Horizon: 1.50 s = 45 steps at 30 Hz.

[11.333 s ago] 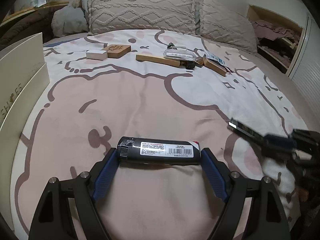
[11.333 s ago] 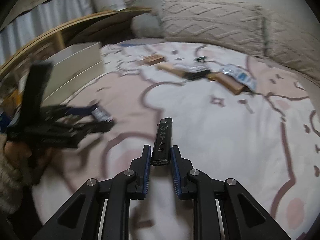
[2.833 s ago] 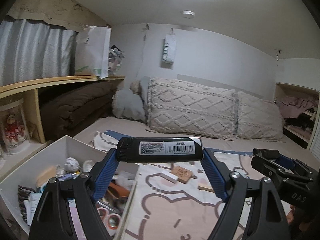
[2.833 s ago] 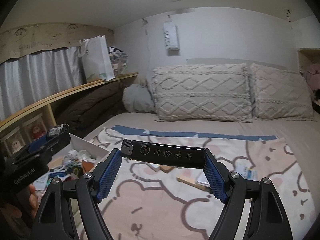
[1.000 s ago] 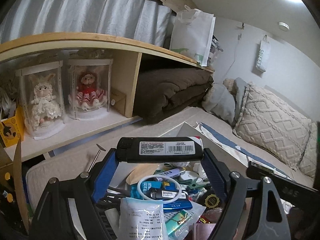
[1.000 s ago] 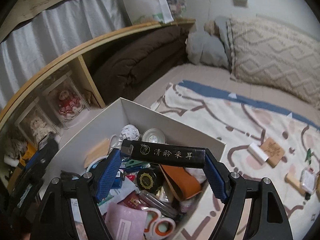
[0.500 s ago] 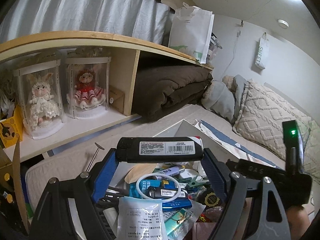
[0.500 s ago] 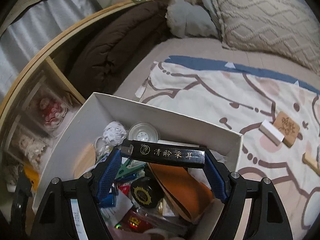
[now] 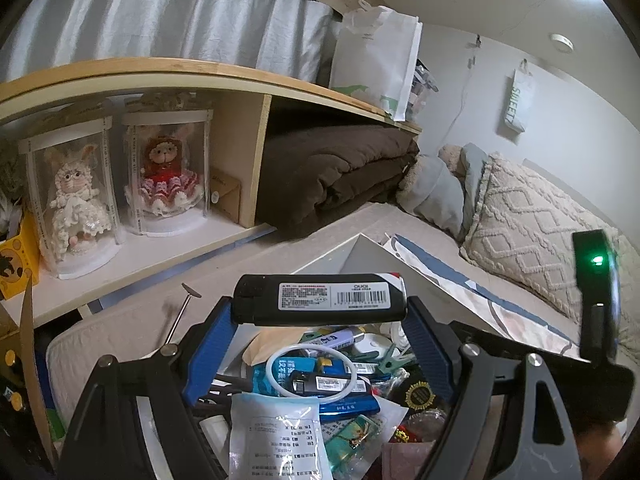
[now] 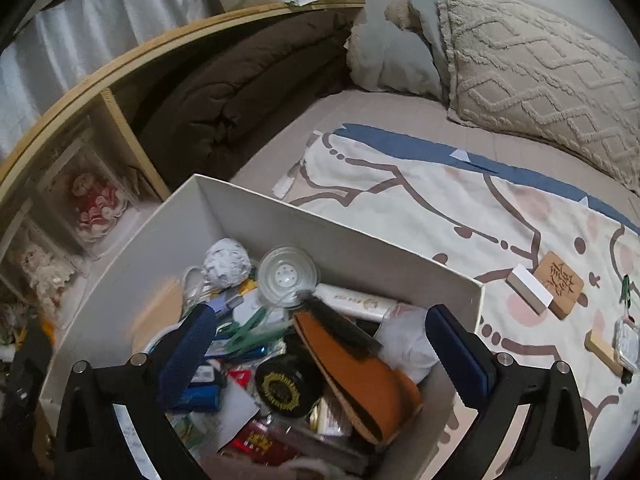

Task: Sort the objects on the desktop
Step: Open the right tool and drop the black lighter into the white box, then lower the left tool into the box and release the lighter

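The left gripper point(image 9: 320, 320) pinched a light, rigid, slick black plastic lighter point(image 9: 320, 299) endwise above the cluttered white cardboard box point(image 10: 360, 236), while the right gripper point(image 10: 320, 344) jaws were opening, nothing between

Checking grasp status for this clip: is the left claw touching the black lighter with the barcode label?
Touching. In the left wrist view, the left claw has the black lighter spanning crosswise between its blue pads, each end pressed against a pad, above the white box.
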Tool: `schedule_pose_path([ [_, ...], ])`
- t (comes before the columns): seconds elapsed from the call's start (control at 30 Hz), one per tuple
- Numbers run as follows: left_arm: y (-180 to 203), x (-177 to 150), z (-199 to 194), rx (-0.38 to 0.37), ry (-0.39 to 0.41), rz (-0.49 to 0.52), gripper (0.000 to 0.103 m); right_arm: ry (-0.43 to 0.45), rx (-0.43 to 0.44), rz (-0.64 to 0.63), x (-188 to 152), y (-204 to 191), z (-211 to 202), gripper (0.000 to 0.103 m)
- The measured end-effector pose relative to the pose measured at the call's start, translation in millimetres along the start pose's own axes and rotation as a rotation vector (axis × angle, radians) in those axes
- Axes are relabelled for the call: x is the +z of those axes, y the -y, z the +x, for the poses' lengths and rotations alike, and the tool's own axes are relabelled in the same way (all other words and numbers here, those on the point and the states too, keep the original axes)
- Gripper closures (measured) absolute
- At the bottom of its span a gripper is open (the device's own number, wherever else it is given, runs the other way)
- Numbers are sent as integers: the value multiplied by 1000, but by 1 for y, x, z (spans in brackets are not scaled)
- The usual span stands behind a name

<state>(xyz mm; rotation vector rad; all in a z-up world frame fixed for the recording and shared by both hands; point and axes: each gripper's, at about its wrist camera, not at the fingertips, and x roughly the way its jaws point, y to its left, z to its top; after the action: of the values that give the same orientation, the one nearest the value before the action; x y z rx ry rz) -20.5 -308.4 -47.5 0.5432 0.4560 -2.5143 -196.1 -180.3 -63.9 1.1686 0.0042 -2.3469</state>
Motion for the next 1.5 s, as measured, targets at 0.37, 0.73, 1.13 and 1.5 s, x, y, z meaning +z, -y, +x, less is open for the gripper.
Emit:
schedule_pose_path([
  [0.37,17,-3,5,-28,-37,118,20,-13,-44,-126,-29,4,-37,0],
  [0.73,18,-2,8,21,-40,126,1,-11,-2,-147,-53,10,-61,0],
  [1.13,19,-3,10,40,-52,129,1,-22,56,-164,-62,4,-64,0],
  [1.5,20,-2,8,27,-50,118,1,9,87,-151,-60,4,-67,0],
])
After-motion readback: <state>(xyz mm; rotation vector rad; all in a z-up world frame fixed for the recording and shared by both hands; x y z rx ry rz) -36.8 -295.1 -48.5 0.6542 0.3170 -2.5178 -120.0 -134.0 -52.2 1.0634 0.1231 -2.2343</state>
